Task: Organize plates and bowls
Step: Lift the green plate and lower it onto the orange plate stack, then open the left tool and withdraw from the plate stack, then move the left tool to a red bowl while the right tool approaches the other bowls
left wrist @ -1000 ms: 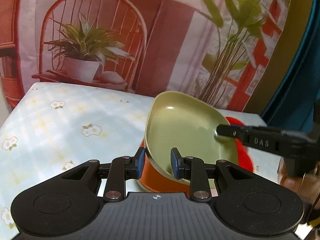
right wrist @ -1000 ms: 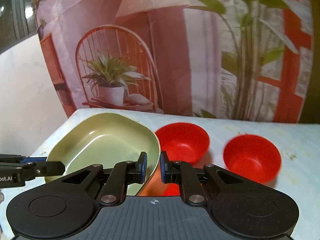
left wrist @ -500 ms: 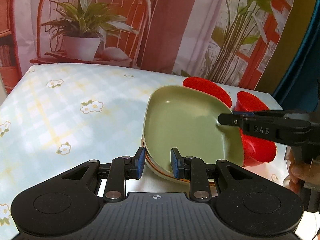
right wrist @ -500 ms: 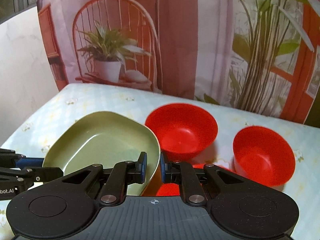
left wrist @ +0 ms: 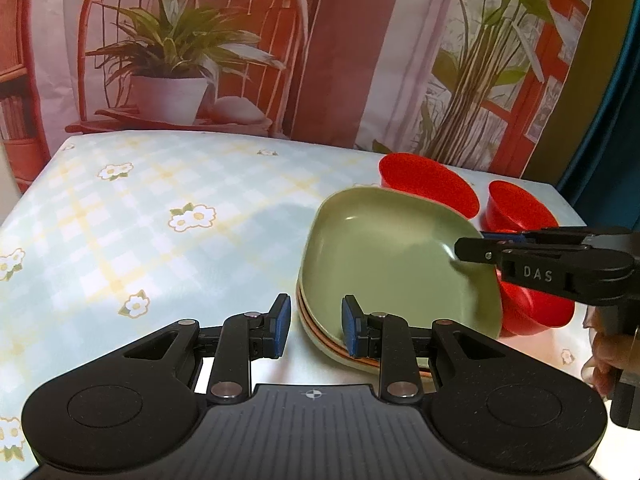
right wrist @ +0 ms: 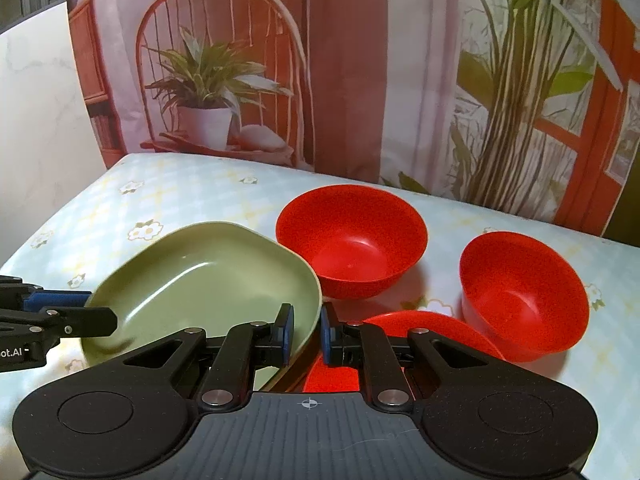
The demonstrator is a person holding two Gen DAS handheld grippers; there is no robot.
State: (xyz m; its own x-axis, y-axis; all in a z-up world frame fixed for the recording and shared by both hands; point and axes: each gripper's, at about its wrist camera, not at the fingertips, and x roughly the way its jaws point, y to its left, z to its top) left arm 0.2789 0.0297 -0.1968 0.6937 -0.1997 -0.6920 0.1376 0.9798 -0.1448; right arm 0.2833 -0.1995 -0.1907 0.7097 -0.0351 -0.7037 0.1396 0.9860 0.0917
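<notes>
A green square plate [left wrist: 392, 264] lies on top of a low stack of plates with orange and pale rims [left wrist: 320, 340]. My left gripper [left wrist: 312, 326] straddles the plate's near rim with a gap on both sides, open. My right gripper [right wrist: 306, 330] has its pads close on either side of the plate's right rim [right wrist: 312, 304]; it also shows in the left wrist view [left wrist: 472, 246]. Three red bowls stand right of the stack: one behind [right wrist: 352, 244], one at the right [right wrist: 524, 292], one close below my right gripper [right wrist: 432, 328].
The table [left wrist: 140, 208] has a pale blue checked cloth with flowers. A printed backdrop with plants and a chair [left wrist: 192, 52] hangs behind the far edge. A dark curtain [left wrist: 616, 92] is at the right.
The green plate has come down from a tilted, lifted pose onto the plate stack. My left gripper's jaws have spread apart off the rim. Both views have tilted toward the table.
</notes>
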